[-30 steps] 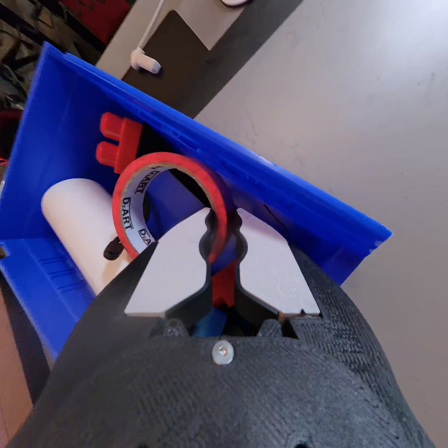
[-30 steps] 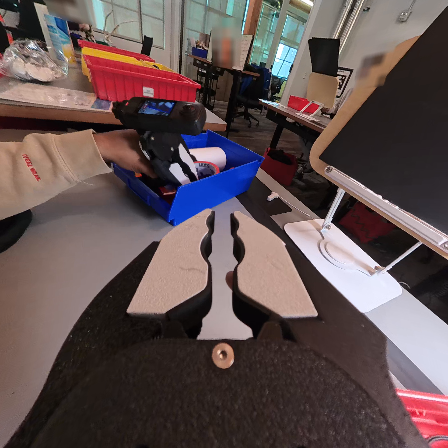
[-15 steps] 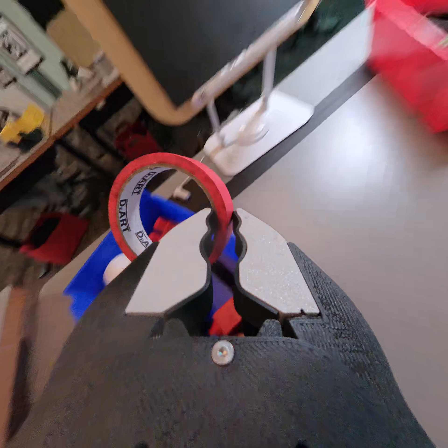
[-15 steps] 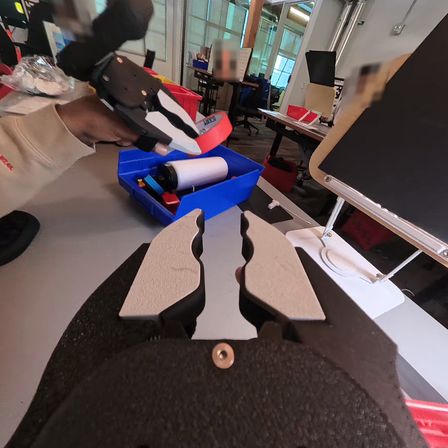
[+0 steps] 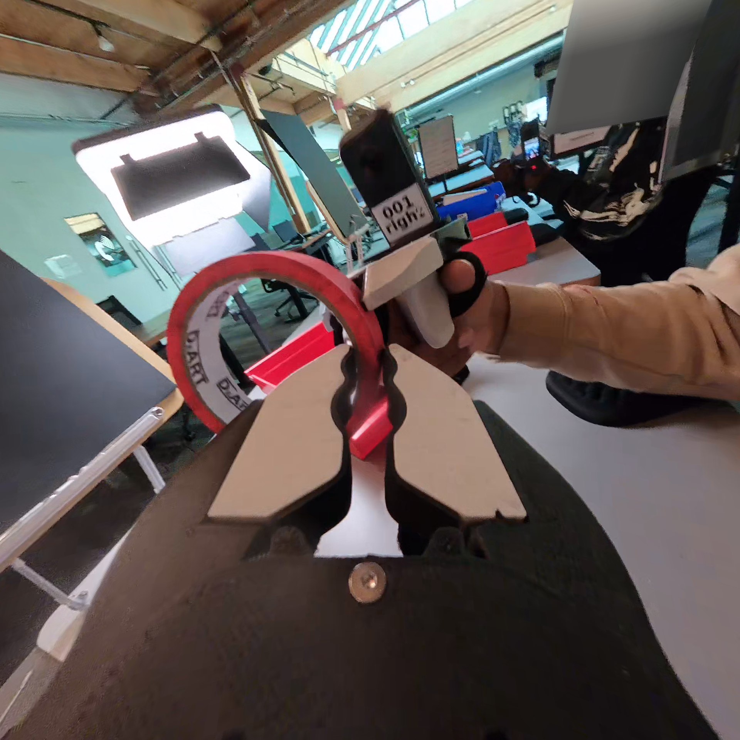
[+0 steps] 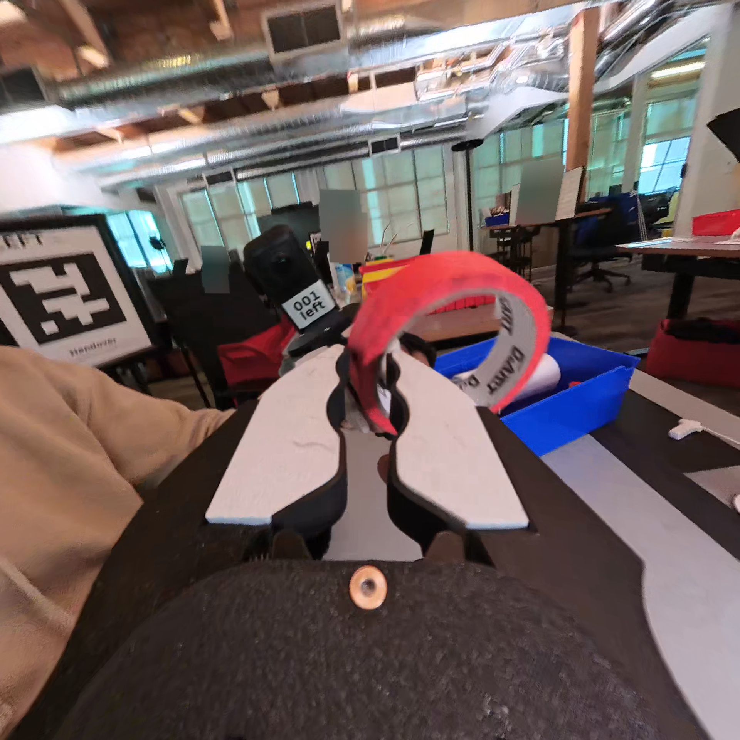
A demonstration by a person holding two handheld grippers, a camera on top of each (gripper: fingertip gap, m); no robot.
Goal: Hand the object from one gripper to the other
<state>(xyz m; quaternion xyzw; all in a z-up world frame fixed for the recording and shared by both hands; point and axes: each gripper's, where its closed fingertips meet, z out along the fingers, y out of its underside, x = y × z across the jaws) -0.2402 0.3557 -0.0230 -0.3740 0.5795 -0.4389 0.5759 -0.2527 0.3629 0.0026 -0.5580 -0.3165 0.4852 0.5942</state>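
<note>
Left gripper (image 5: pixel 367 356) pinches red tape roll (image 5: pixel 256 288); blue bin (image 6: pixel 560 404) holds white cylinder (image 6: pixel 542 374).

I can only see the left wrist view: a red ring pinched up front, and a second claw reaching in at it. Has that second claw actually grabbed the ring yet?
Observer: It doesn't look like it. In the right wrist view the band of the red tape roll sits between the fingers of the right gripper, but a sliver of gap shows beside the band, so the jaws look open.
Operator: What is on the far side of the ring? My view shows only that claw and a sleeve.
Observer: Just beyond the roll, a blue bin stands on the table with a white cylinder lying in it.
</note>
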